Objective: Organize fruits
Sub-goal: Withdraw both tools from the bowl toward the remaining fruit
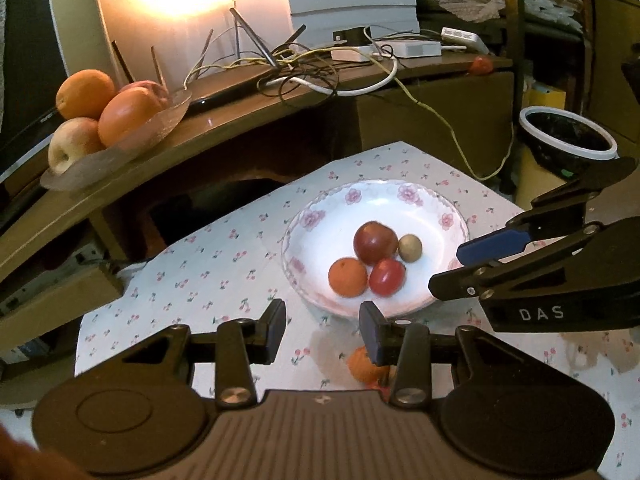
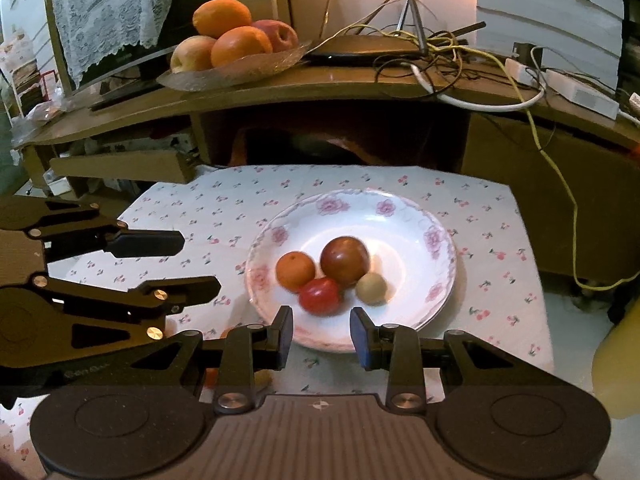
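On plate, four fruits beyond empty grippers.

Four small fruits clustered on floral plate.

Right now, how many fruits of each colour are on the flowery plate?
Orange fruit: 1
Dark red fruit: 1
Bright red fruit: 1
Tan fruit: 1
Total on the floral plate: 4
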Demonstrator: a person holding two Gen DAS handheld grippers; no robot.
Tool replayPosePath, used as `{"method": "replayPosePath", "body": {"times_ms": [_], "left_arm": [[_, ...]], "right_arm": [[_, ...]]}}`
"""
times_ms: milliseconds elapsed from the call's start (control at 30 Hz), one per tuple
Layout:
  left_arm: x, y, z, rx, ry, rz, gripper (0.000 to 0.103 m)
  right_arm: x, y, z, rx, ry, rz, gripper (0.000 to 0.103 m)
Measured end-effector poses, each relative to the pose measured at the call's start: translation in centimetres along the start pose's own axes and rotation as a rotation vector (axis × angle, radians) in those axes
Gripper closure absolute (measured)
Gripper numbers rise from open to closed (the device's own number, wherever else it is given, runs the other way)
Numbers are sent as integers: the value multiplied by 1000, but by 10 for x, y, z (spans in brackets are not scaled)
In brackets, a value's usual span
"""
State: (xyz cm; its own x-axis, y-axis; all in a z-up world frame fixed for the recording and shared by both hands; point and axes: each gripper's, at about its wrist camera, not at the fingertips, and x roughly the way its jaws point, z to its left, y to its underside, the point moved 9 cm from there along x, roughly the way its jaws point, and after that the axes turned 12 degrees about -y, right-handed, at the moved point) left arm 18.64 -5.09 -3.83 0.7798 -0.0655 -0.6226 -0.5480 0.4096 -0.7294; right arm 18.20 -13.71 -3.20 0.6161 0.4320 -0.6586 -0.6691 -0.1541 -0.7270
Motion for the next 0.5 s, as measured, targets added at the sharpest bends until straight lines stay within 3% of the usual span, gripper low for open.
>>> {"method": "replayPosePath", "body": {"times_ms": [500], "left_arm": [[-13,38,15,-23,-10,57,57]], "right_arm": [[-1,20,25,10,-17,29,69]]}}
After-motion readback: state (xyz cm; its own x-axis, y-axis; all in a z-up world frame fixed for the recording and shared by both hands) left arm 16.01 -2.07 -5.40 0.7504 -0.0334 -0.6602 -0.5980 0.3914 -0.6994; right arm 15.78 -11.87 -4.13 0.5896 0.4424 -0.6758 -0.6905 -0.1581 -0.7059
